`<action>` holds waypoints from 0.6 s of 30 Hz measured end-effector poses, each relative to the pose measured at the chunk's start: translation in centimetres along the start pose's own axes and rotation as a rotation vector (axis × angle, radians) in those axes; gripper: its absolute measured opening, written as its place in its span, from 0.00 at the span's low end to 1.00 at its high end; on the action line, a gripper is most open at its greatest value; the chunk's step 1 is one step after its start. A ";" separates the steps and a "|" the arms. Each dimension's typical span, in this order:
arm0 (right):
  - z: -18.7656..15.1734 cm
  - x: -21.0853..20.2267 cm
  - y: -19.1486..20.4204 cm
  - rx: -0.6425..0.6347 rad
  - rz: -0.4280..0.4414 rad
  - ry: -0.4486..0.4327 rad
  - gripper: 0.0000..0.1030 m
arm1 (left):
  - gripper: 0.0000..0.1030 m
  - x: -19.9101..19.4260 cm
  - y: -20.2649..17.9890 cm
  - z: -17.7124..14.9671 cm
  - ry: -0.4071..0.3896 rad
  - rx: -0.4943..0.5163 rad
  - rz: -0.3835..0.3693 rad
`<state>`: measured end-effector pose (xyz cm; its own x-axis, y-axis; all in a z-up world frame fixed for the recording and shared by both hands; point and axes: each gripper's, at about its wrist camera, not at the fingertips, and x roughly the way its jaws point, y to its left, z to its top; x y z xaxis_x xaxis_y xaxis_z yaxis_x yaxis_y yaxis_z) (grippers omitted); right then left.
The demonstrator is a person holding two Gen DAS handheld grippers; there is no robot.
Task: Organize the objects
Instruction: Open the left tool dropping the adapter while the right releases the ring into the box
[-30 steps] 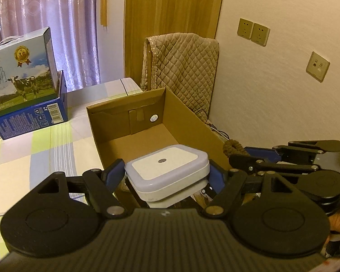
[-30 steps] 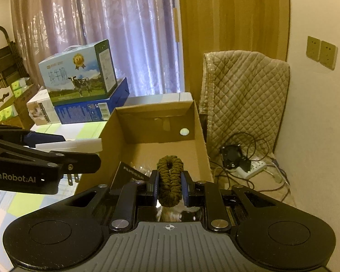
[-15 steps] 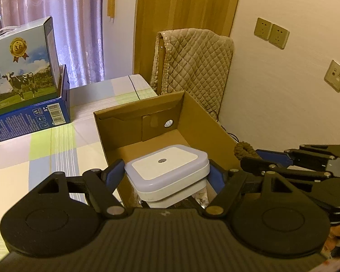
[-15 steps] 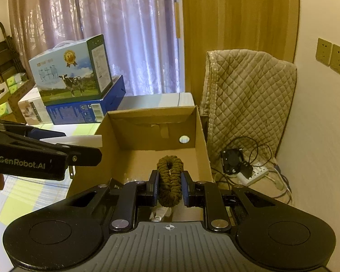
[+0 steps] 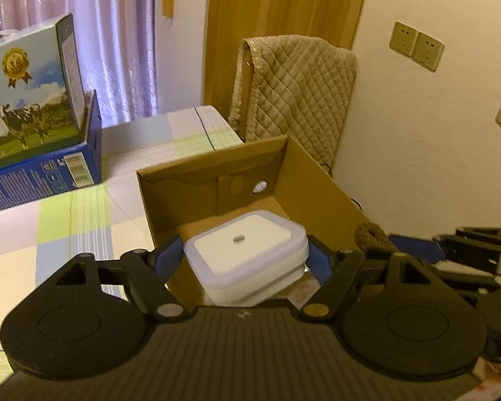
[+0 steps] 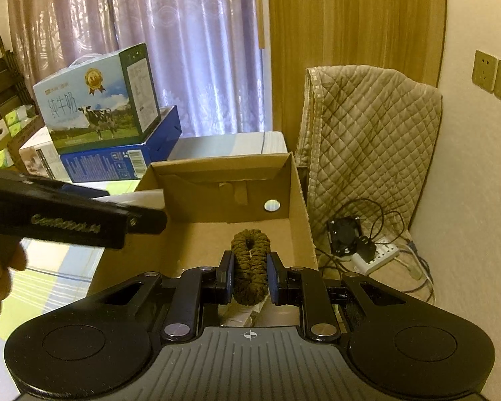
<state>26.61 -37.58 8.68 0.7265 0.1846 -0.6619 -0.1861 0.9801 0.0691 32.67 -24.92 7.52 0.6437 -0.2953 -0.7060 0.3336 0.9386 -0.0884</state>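
My left gripper (image 5: 245, 255) is shut on a white square lidded container (image 5: 247, 245), held over the near end of an open cardboard box (image 5: 213, 167). My right gripper (image 6: 249, 275) is shut on a brown braided rope ring (image 6: 250, 254), upright between the pads, above the same cardboard box (image 6: 223, 173). The rope ring (image 5: 372, 235) and the right gripper show at the right of the left wrist view. The left gripper crosses the left of the right wrist view, with a white edge of the container (image 6: 143, 197) beside it. The box floor looks bare at the far end.
Stacked milk cartons (image 6: 100, 110) stand at the table's far left on a checked cloth (image 5: 66, 214). A quilted cover (image 6: 367, 127) drapes over a chair right of the box. Cables and a power strip (image 6: 377, 254) lie on the floor by the wall.
Both grippers have moved forward over the box, each keeping its hold; the box and cartons look closer in both views.
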 end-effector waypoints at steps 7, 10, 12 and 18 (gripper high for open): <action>-0.2 -0.4 -0.2 0.008 0.000 -0.002 0.17 | 0.86 -0.6 0.5 0.6 -0.015 -0.023 0.018; -0.1 -0.7 -0.3 0.015 0.005 -0.006 0.17 | 0.86 -1.1 0.5 0.5 -0.010 -0.015 0.026; 0.0 -0.9 -0.2 0.017 0.011 -0.010 0.17 | 0.86 -1.5 0.4 0.4 -0.010 -0.002 0.033; 0.4 -1.2 0.0 0.031 0.031 -0.014 0.17 | 0.86 -2.5 0.2 -0.1 -0.011 0.018 0.036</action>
<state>25.96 -37.73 9.79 0.7301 0.2162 -0.6482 -0.1885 0.9755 0.1131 31.02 -23.98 9.21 0.6625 -0.2636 -0.7011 0.3225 0.9452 -0.0506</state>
